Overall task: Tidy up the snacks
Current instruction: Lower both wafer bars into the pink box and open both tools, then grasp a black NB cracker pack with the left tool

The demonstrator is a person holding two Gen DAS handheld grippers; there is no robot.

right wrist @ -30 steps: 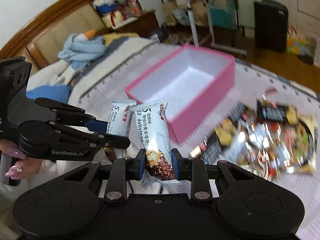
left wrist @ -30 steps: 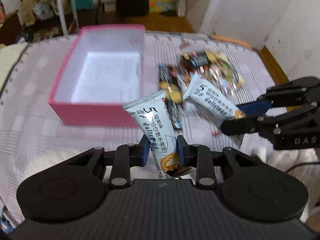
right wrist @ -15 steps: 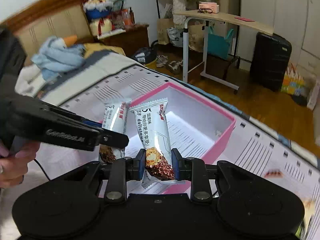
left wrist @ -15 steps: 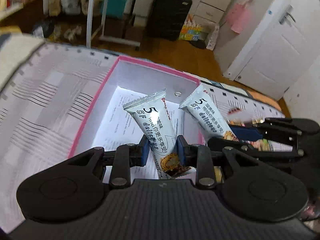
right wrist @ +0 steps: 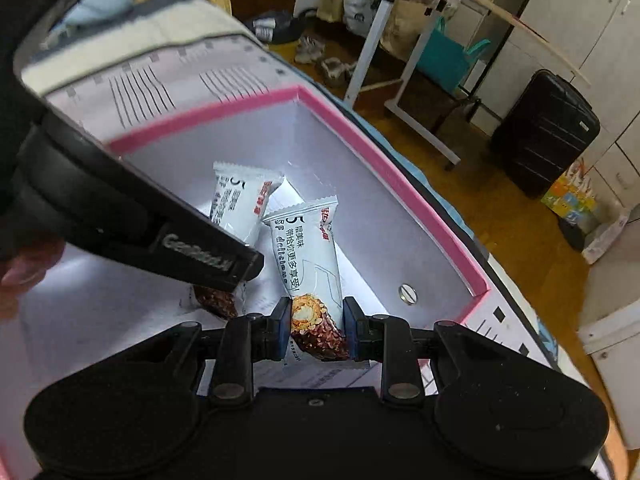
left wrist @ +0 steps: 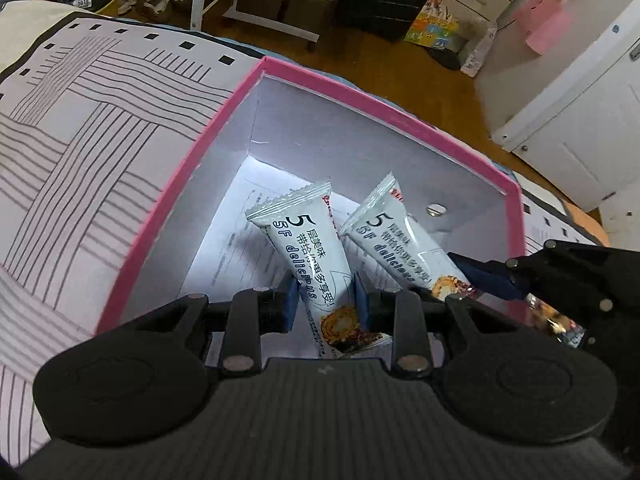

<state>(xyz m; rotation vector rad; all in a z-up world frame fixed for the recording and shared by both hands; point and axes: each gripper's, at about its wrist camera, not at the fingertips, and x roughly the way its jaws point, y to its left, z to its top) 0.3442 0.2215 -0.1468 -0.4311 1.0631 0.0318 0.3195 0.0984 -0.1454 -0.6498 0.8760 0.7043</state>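
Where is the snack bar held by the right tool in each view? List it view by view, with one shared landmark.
Left wrist view: snack bar, right of centre over the pink box, clamped by the right tool.
Right wrist view: same bar, bottom centre between that tool's blue pads.
Shared landmark: the screw in the box wall.

Pink box (right wrist: 400, 184), white-lined, on patterned bedspread (right wrist: 160, 80); right gripper (right wrist: 316, 322) jaws clamp snack bar (right wrist: 308, 248); left gripper (right wrist: 208, 256) holds second bar (right wrist: 236, 200).
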